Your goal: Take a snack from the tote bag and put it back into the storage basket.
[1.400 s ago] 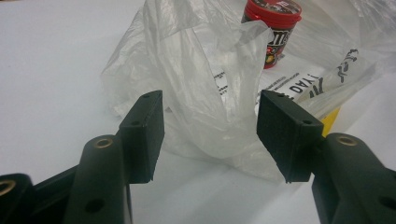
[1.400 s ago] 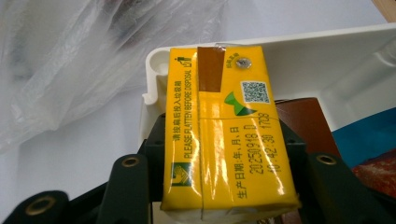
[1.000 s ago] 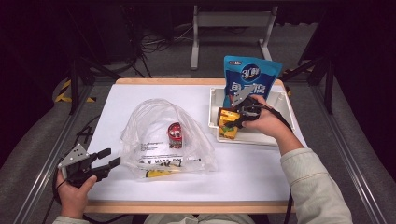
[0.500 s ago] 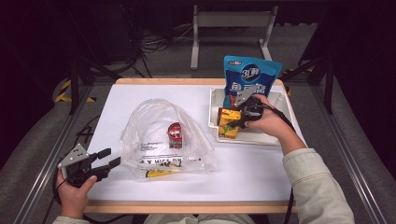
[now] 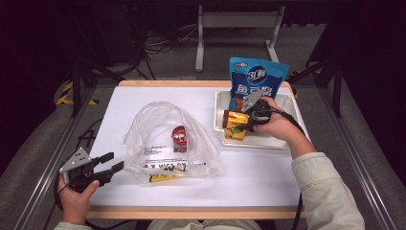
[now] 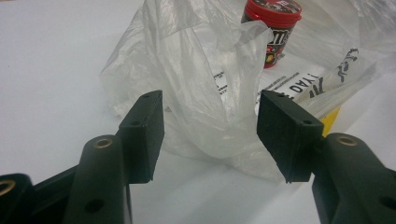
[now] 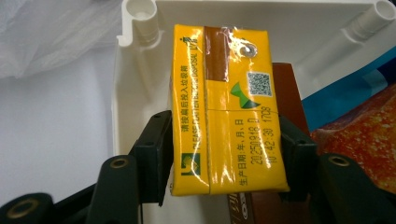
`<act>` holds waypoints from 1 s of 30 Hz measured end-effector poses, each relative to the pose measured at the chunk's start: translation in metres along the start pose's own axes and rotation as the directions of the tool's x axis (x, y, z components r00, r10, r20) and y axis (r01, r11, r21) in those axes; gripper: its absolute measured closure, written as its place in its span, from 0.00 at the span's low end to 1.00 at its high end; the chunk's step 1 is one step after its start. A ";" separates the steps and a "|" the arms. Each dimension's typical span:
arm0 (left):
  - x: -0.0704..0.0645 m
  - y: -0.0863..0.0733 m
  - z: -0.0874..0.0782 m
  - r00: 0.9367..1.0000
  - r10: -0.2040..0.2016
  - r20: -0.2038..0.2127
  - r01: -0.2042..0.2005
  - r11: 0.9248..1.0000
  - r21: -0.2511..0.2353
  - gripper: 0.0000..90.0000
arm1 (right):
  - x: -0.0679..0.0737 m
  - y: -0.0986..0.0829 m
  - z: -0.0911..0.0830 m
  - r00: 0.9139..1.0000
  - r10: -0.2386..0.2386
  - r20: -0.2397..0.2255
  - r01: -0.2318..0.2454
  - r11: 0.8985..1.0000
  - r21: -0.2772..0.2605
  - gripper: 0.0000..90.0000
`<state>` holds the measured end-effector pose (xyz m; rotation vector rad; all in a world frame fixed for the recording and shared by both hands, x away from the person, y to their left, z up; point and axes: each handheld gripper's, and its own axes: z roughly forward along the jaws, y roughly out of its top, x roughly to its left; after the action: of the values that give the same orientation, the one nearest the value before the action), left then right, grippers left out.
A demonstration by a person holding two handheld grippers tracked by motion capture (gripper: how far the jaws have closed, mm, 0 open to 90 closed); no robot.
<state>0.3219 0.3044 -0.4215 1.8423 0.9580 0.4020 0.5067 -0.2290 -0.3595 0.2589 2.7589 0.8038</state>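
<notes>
So this looks like a bagging job, and the step in hand is the pick-up: the right gripper (image 5: 238,125) has its jaws clamped on both narrow sides of a yellow drink carton (image 7: 228,112), squeezed tight with no gap showing in the right gripper view. The carton sits at the near left corner of the white tray (image 5: 219,103) on the right side of the table, and a brown carton (image 7: 286,88) lies right under or behind it. A blue snack pouch (image 5: 257,80) stands at the back of the same tray. I can't tell if the yellow carton is off the tray floor or not

Over on the left, the left gripper (image 5: 108,167) hovers just beside the near edge of the clear plastic bag (image 5: 167,139), jaws spread wide with nothing between them. In the left gripper view a fold of the bag (image 6: 219,107) sits right ahead of the gap but isn't touching the pads. Inside the bag there's a red-lidded candy tub (image 6: 272,23) standing upright, plus something yellow (image 5: 160,178) lying flat near the front

My guess at what's next: the left one needs to pinch that fold and lift it so the mouth opens, while the right carries the carton across the table (image 5: 143,103) and in. The film is floppy, so a shallow pinch could slip
</notes>
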 end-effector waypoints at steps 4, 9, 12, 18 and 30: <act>0.000 0.000 0.000 1.000 0.001 -0.001 -0.001 1.000 0.000 0.47 | -0.002 -0.003 -0.003 1.000 0.010 0.013 -0.010 1.000 0.003 0.51; 0.000 0.000 0.000 1.000 -0.001 0.000 0.001 1.000 0.000 0.47 | -0.002 -0.004 -0.004 1.000 -0.006 0.018 0.006 1.000 0.005 0.51; 0.000 0.000 0.000 1.000 0.001 -0.001 -0.001 1.000 0.002 0.47 | -0.001 -0.003 -0.004 1.000 -0.018 0.014 0.018 1.000 0.006 0.51; 0.000 0.000 0.001 1.000 0.002 -0.001 -0.002 1.000 0.001 0.47 | 0.001 0.000 -0.005 1.000 -0.001 0.009 0.001 1.000 -0.016 0.43; 0.000 0.000 0.000 1.000 0.001 -0.002 -0.001 1.000 -0.001 0.47 | 0.007 0.024 -0.019 0.998 -0.008 0.062 0.014 0.994 -0.109 0.39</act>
<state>0.3223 0.3045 -0.4219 1.8416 0.9584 0.4051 0.4970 -0.2169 -0.3320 0.2425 2.6469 0.9250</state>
